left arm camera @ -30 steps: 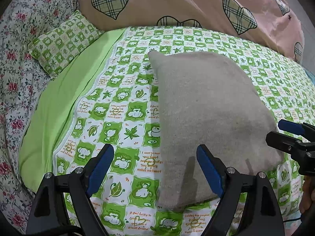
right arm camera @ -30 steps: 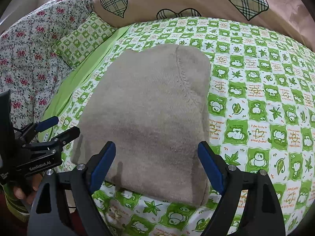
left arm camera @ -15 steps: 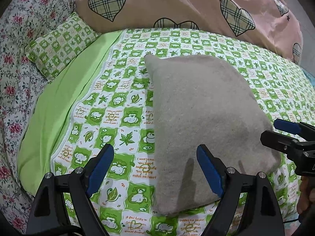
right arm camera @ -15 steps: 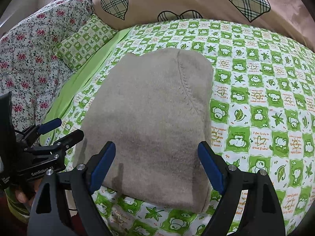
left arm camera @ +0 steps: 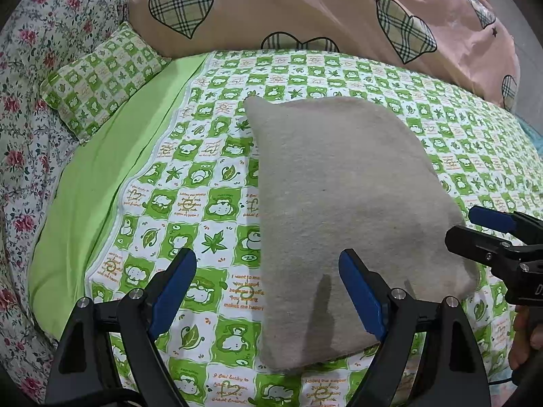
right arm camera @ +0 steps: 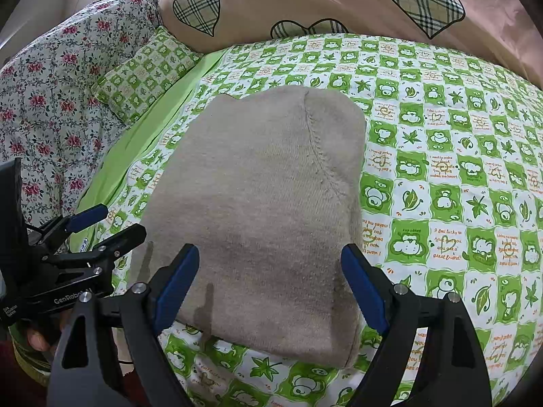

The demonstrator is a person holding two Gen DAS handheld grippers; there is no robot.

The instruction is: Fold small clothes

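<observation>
A grey knitted garment (right arm camera: 268, 210) lies folded into a neat, thick rectangle on the green checked bedsheet (right arm camera: 441, 176). The left hand-held gripper (left arm camera: 268, 291) and right hand-held gripper (right arm camera: 271, 285) hover over its near edge, jaws wide apart and empty. Nothing has visibly shifted since a second ago.

Bright, sharp; edges perhaps fisheye-bent.
</observation>
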